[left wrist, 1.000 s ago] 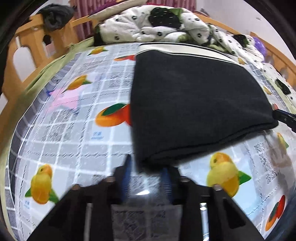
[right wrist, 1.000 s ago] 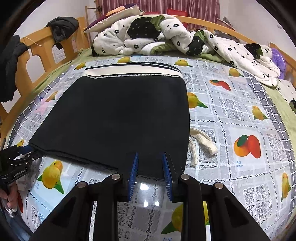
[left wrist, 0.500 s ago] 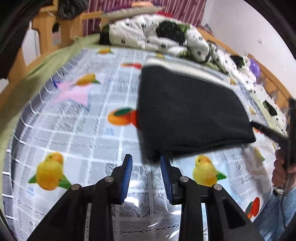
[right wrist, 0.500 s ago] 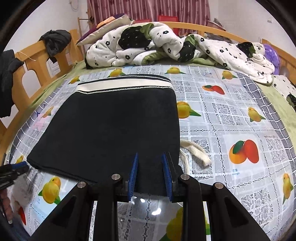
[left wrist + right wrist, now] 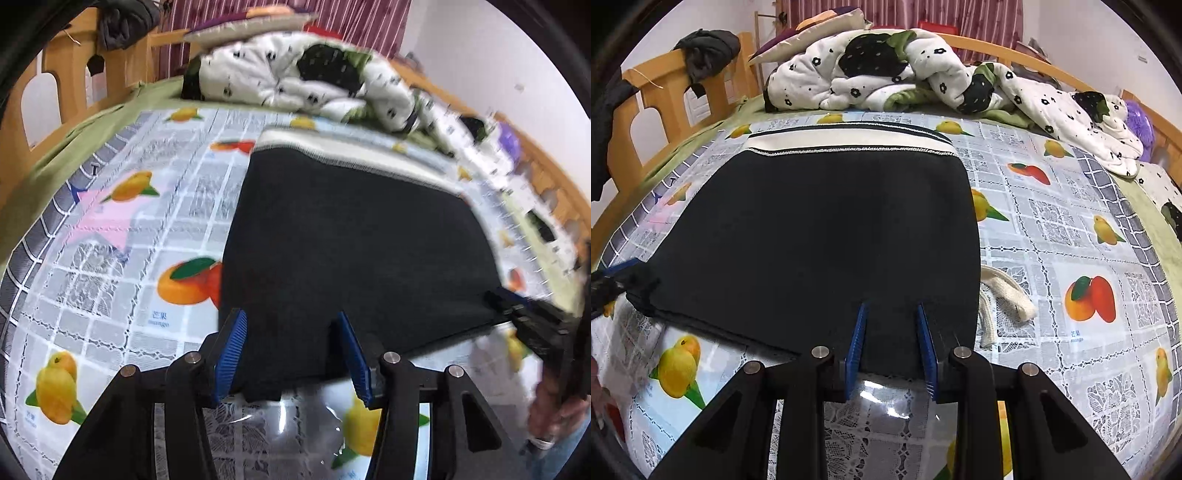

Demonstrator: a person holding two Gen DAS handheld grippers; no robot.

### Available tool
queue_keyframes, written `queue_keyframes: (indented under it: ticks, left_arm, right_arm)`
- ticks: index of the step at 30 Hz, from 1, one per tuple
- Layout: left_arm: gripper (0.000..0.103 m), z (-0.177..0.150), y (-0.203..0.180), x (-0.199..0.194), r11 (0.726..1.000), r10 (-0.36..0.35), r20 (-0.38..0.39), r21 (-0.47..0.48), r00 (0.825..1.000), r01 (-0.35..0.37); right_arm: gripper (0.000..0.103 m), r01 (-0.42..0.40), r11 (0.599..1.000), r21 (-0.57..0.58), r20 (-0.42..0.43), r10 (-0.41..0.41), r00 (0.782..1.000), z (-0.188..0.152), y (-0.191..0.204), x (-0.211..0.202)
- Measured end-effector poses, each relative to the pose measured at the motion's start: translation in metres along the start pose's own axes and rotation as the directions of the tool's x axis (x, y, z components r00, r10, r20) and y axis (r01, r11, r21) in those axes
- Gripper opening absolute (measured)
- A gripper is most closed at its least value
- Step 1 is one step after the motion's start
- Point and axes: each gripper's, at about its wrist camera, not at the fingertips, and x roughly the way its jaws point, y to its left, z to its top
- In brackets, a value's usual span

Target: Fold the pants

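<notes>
Black pants [image 5: 820, 236] lie folded on the bed; my left gripper [image 5: 291, 354] fingers are opening over the hem to release it, my right gripper [image 5: 892, 343] fingers sit narrow astride it.

Crumpled quilt [image 5: 923, 77] blocks far side; fruit-print cloth [image 5: 1071, 229] right of pants [image 5: 827, 236] open.

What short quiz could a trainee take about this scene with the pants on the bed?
1. True or false: the black pants lie flat on the fruit-print cloth.
2. What lies just right of the pants in the right wrist view: A a white cord, B a shoe, C a book?
3. Fill in: the pale waistband is on the side towards the crumpled ____.
Key: 1 true; 2 A; 3 quilt.
</notes>
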Motion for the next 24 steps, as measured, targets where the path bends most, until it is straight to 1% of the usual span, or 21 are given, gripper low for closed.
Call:
queue_keyframes:
  ticks: [2, 3, 6, 7, 11, 14, 17, 19, 24]
  left_arm:
    - [0.06, -0.002, -0.006, 0.005, 0.999, 0.024, 0.015, 0.026, 1.0, -0.024]
    - [0.062, -0.003, -0.01, 0.005, 0.999, 0.035, 0.017, 0.04, 0.999, -0.036]
    - [0.064, -0.007, -0.019, 0.006, 0.992, 0.076, 0.026, 0.094, 0.997, -0.078]
    - [0.064, -0.008, -0.02, 0.006, 0.992, 0.08, 0.029, 0.097, 0.996, -0.083]
    - [0.066, -0.007, -0.017, 0.004, 0.995, 0.062, 0.029, 0.07, 0.998, -0.064]
    - [0.069, -0.006, -0.015, 0.004, 0.998, 0.046, 0.034, 0.051, 0.998, -0.048]
    - [0.072, -0.008, -0.018, 0.005, 0.997, 0.054, 0.04, 0.06, 0.998, -0.057]
    - [0.073, -0.009, -0.02, 0.005, 0.995, 0.068, 0.042, 0.066, 0.997, -0.071]
    - [0.073, -0.01, -0.016, 0.003, 0.997, 0.063, 0.035, 0.036, 0.997, -0.064]
  right_arm:
    - [0.029, -0.008, 1.0, 0.003, -0.002, 0.008, 1.0, 0.0, -0.001, 0.0]
    - [0.029, -0.011, 1.0, 0.002, -0.002, 0.011, 1.0, -0.001, -0.001, 0.001]
    - [0.03, -0.02, 1.0, -0.003, -0.002, 0.02, 1.0, 0.0, -0.002, 0.001]
    - [0.03, -0.025, 1.0, -0.002, -0.002, 0.025, 1.0, 0.0, -0.003, 0.0]
    - [0.03, -0.042, 0.999, 0.023, 0.019, 0.041, 0.999, 0.003, -0.007, -0.005]
    - [0.03, -0.036, 0.999, 0.02, 0.001, 0.036, 0.999, 0.003, -0.006, 0.0]
    - [0.03, -0.022, 1.0, 0.007, -0.002, 0.022, 1.0, 0.002, -0.003, 0.002]
    - [0.034, -0.02, 1.0, 0.006, -0.004, 0.02, 1.0, 0.002, -0.003, 0.002]
    - [0.037, -0.016, 1.0, 0.011, -0.011, 0.016, 1.0, 0.002, -0.005, 0.002]
